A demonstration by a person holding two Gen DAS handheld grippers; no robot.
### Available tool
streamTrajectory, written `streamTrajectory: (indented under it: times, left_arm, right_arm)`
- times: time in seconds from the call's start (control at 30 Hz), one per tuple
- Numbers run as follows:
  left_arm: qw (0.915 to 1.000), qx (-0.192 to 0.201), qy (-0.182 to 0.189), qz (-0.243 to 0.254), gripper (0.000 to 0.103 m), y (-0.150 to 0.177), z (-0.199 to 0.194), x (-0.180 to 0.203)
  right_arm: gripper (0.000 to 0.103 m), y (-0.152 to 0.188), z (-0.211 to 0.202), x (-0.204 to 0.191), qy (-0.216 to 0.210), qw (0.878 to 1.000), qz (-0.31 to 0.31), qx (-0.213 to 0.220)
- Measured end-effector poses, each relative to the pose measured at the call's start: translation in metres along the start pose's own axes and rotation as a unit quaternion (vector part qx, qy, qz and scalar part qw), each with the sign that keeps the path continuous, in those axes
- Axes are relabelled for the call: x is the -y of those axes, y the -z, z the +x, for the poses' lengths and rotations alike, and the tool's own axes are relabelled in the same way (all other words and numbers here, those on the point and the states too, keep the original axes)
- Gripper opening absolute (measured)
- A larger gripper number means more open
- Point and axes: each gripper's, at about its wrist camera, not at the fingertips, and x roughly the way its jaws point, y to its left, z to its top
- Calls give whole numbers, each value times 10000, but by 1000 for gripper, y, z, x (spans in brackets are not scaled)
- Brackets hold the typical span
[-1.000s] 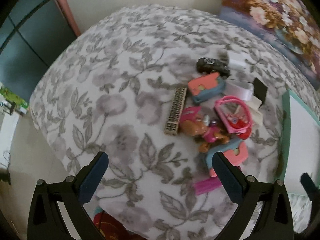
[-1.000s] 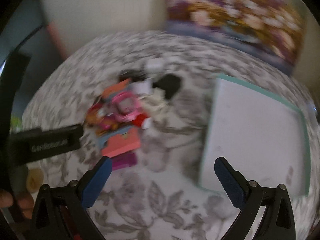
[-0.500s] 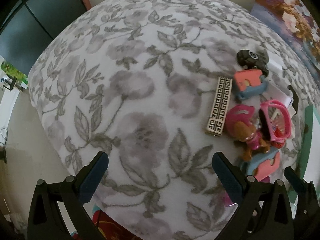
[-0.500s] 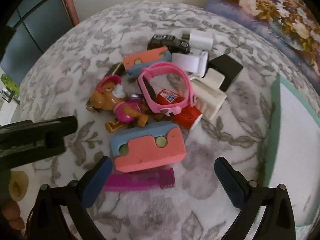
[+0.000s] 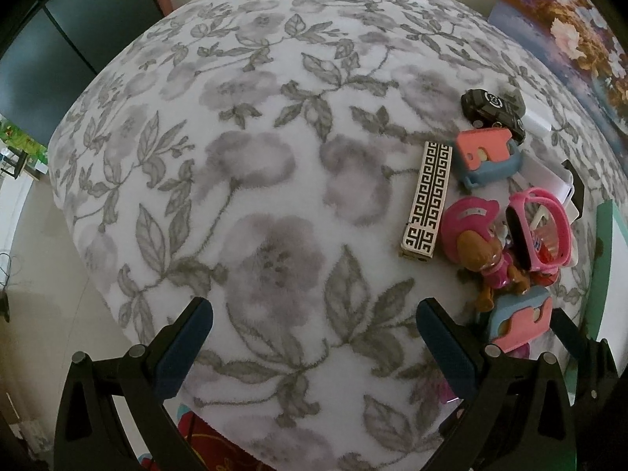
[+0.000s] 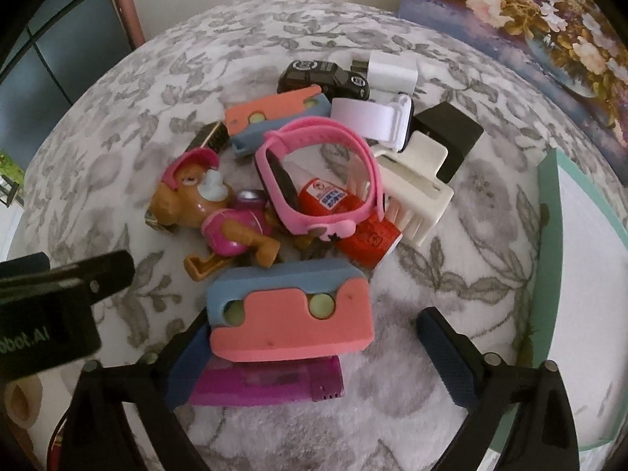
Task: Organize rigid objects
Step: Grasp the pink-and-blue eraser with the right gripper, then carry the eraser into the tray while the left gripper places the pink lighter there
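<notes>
The right claw (image 6: 310, 357) points steeply down over a flower-patterned blanket (image 5: 274, 204), its jaws wide but closing; the magenta comb (image 6: 271, 386) and the near end of a pink-and-blue foam block (image 6: 290, 314) lie between the fingers, and no pad presses on either. The left claw (image 5: 314, 347) hangs spread wide over bare blanket just left of the heap, nothing between its fingers. Just beyond the foam block lies a brown toy pup in a pink cap (image 6: 212, 212), beside a pink wristband (image 6: 318, 180) looped over a red tube (image 6: 353, 219). A cream hair clip (image 6: 416, 192) rests against the band's right side. Farther back sit a second pink-and-blue foam block (image 6: 274, 117), a white strap (image 6: 373, 119) and a small black box (image 6: 449, 133). A slim bar with a black-and-white key pattern (image 5: 428, 196) lies at the heap's left edge. At the far end stand a black toy car (image 6: 324, 76) and a white charger (image 6: 392, 66), touching. A white tray with a teal rim (image 6: 549, 235) waits to the right, apart from the heap. A floral painting (image 6: 530, 19) leans against the wall behind.
</notes>
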Motion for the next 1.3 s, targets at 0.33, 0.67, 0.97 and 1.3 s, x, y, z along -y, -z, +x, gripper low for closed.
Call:
streamTrajectory:
  times: [0.33, 0.67, 0.97, 1.3]
  left_arm:
    - [9999, -81, -69, 10, 103, 8, -5, 1]
    - [9997, -184, 124, -139, 103, 15, -9, 4]
    - [9995, -118, 279, -1, 103, 27, -26, 28]
    - [9951, -490, 722, 461, 103, 42, -18, 82]
  right_arm:
    - [73, -9, -8, -8, -103, 9997, -197, 113]
    - [73, 3, -41, 25, -176, 9989, 207, 369]
    - [73, 22, -78, 62, 77, 9964, 646, 552]
    - [73, 50, -104, 141, 115, 9813, 1839, 553]
